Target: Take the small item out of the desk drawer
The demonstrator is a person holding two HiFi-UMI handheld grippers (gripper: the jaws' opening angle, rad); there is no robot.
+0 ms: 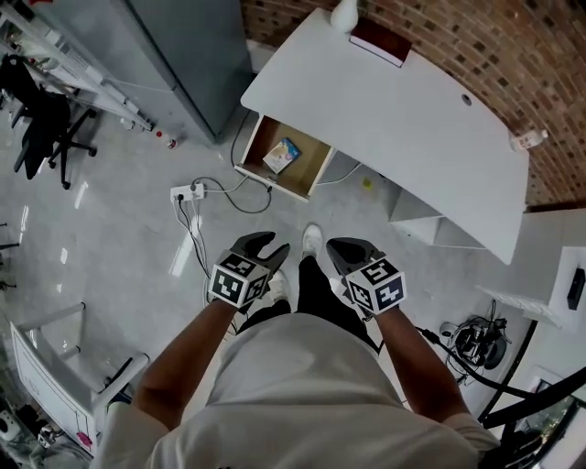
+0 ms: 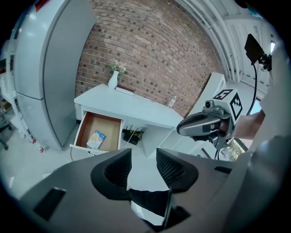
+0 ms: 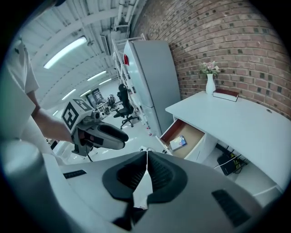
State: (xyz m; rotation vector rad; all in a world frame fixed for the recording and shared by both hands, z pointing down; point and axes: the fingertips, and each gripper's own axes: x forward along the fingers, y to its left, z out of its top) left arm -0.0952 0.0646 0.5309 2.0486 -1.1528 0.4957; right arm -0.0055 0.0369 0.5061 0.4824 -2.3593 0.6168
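The wooden pull-out drawer stood open under the left end of the curved white counter, and the small flat printed packet lay inside it. A white vase sat just left of a dark red book on the counter's far corner, by the brick wall. A tall grey cabinet stood left of the drawer. The left tongs and right tongs hung side by side over the floor, well short of the drawer.

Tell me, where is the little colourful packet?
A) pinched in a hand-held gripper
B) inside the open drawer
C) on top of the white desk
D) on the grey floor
B: the small colourful flat packet lies on the brown bottom of the pulled-out white desk drawer.
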